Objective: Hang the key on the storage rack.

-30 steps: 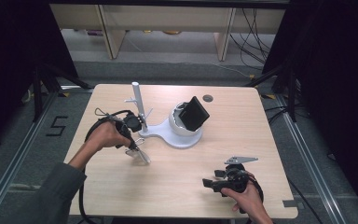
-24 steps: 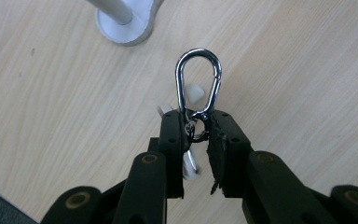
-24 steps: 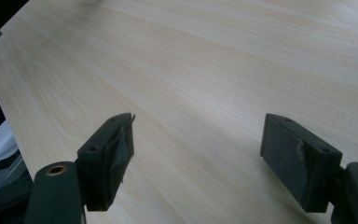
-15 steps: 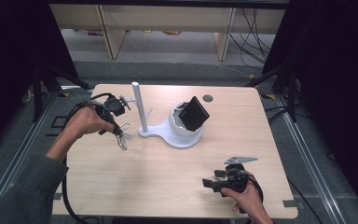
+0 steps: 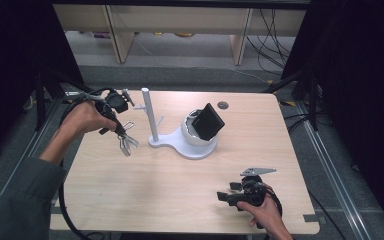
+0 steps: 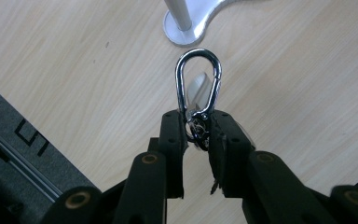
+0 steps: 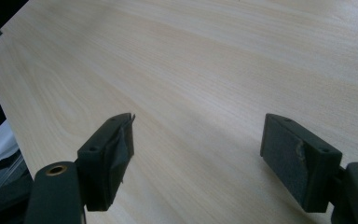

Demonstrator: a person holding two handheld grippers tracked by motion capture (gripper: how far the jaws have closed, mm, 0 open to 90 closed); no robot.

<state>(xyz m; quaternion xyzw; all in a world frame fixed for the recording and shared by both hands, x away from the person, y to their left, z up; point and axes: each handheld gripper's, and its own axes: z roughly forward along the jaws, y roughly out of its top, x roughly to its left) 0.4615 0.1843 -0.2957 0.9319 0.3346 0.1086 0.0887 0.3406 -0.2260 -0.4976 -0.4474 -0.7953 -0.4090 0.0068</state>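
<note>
Gripping a carabiner (image 6: pixel 198 83) by its ring end, the left gripper (image 6: pixel 198 128) hung raised beside the white stand (image 5: pixel 150 116); the right gripper (image 7: pixel 198 156) rested low, jaws wide.

Just beyond the left claw (image 5: pixel 125 145), which hangs over the pale wooden worktop (image 5: pixel 145 195), the white upright post (image 5: pixel 149 114) on its flat white base (image 5: pixel 172 145) blocks the way, with short pegs sticking out of it toward the claw. Past the post, the white bowl-shaped holder carrying a black square block (image 5: pixel 206 122) closes that side further. Ahead of the right claw (image 7: pixel 196 154), between its wide-apart jaws, bare worktop runs free to the edge.
</note>
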